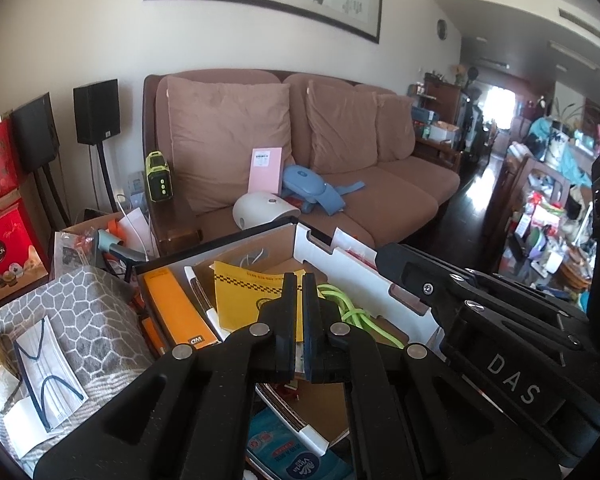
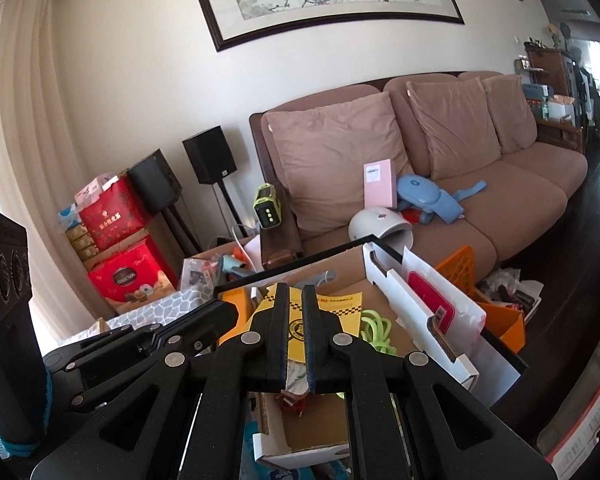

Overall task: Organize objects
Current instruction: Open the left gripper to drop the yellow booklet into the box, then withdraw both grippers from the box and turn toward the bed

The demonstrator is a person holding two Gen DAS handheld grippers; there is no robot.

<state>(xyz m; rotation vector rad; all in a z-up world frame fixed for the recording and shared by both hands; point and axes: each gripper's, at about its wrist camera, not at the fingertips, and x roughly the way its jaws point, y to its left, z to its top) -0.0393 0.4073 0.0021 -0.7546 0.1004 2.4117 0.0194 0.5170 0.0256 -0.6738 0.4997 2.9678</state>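
The left tongs [image 1: 299, 280] are pressed together with nothing between them, and the right tongs [image 2: 295, 292] are likewise closed and empty. Both hang just above an open cardboard box [image 1: 300, 240], side by side, so a careless reach could knock one rig into the other.

Inside the box, directly under the tips, a yellow paper bag [image 1: 252, 300] lies over other things. Toward the box's left wall sit an orange box [image 1: 176, 312] and a white marker [image 1: 198, 292], and toward its right wall a green cord [image 1: 356, 312] lies coiled.

To my mind the main risk is the cord: its loops could catch a finger and drag the bag along. The bag is thin and flat, so closed tongs may slide over it or pinch only one layer. A white paper bag [image 2: 440, 296] wedged at the box's right wall could tip out if bumped.
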